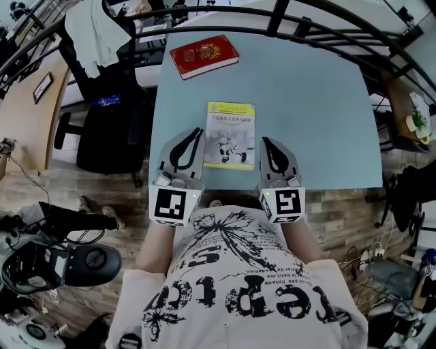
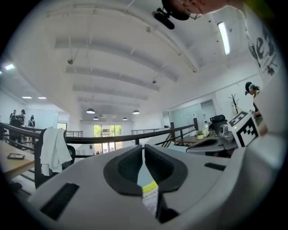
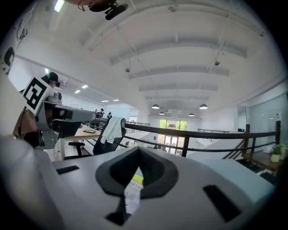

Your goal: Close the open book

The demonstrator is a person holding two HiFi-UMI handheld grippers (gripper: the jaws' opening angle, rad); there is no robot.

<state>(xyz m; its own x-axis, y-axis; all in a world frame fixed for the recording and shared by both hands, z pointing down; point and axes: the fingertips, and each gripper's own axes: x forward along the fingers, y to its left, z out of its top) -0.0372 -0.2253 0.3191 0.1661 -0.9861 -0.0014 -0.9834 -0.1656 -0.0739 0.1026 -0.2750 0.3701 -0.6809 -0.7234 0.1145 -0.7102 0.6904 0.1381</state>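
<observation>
A book [image 1: 230,135] with a yellow top band and a white illustrated cover lies closed and flat on the light blue table [image 1: 320,102], near its front edge. My left gripper [image 1: 197,131] is just left of the book, raised off the table, pointing level, with its jaws shut on nothing. My right gripper [image 1: 264,141] is just right of the book, also shut and empty. In the left gripper view a strip of the book [image 2: 150,193] shows below the closed fingertips [image 2: 135,150]. The right gripper view shows the book [image 3: 132,191] the same way.
A red book [image 1: 204,56] lies closed at the table's far left. A black office chair [image 1: 109,129] stands left of the table, and a dark railing [image 1: 286,20] runs behind it. Cables and gear lie on the wooden floor to both sides.
</observation>
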